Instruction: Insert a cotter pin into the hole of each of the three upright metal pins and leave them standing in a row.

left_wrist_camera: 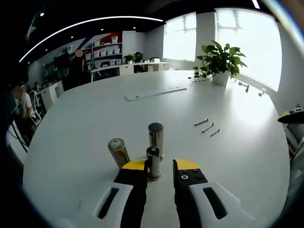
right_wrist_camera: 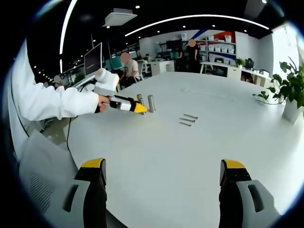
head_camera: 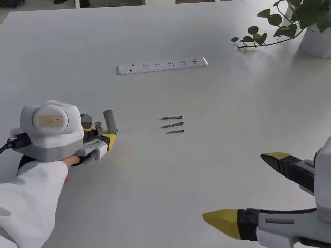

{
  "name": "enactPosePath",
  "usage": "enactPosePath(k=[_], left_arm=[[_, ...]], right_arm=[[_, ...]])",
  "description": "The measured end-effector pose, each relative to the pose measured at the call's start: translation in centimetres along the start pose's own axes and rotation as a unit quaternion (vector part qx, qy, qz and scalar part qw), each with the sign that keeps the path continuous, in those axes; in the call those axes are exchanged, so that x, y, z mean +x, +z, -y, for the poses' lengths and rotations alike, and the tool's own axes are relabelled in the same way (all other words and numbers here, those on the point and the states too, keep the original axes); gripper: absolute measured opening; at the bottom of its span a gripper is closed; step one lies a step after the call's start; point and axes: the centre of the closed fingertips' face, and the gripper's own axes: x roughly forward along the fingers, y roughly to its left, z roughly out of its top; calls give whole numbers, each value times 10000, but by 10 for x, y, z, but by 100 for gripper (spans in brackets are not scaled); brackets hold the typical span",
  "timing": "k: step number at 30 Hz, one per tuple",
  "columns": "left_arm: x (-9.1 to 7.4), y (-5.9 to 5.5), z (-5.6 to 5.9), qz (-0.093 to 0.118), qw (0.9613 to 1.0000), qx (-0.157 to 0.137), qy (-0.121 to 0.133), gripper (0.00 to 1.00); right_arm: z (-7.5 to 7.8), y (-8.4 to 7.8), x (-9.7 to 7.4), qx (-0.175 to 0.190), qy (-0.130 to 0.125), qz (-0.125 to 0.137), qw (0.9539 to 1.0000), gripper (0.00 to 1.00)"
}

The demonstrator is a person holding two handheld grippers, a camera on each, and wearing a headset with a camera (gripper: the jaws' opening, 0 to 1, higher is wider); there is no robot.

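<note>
Nothing is inserted yet, I judge: three thin grey cotter pins lie loose on the white table, well apart from three silvery cylindrical metal pins, the nearest between the left gripper's slightly parted jaws; the right gripper gapes empty.

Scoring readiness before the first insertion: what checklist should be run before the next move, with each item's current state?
1. Three thin silver cotter pins lie loose, side by side on the white table: ok.
2. Right gripper jaws open and empty: ok.
3. Short steel cylindrical pin stands between the left gripper jaws with a gap on one side, not clamped: not ok.
4. Tall steel pin behind it is upright: ok.
5. Third steel pin, left of them in the left gripper view, looks tilted, perhaps from the lens: cannot tell.
6. Pin holes face the cotter pins: cannot tell.
</note>
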Motion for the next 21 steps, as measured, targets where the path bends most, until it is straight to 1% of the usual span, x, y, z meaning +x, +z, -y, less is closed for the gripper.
enactPosePath(k=[2, 4, 6, 9, 11, 12, 17, 21], left_arm=[[2, -1, -1, -22, 10000, -40, -20, 19], [2, -1, -2, -33, 9999, -168, 11, 18], [3, -1, -4, -32, 9998, -173, 75, 15], [4, -1, -5, -21, 9997, -219, 103, 13], [5, -1, -7, 4, 9998, -159, 135, 10], [5, 0, -8, 6, 9998, -115, 186, 7], [4, 0, -6, -1, 9996, 114, 267, 7], [3, 0, -5, -35, 9996, 136, 253, 7]], right_arm=[[0, 0, 0, 2, 3, -5, 10000, 99], [1, 1, 1, 36, -12, 14, 10000, 99], [2, 2, 1, 79, -53, 55, 9999, 99], [3, 2, 1, 93, -37, 58, 9999, 99], [3, -2, 3, 84, -34, -23, 10000, 99], [3, -4, 3, 87, -47, -54, 9999, 99], [3, -7, 2, 102, -63, -72, 9999, 99], [5, -5, 2, 88, -92, -54, 9999, 99]])
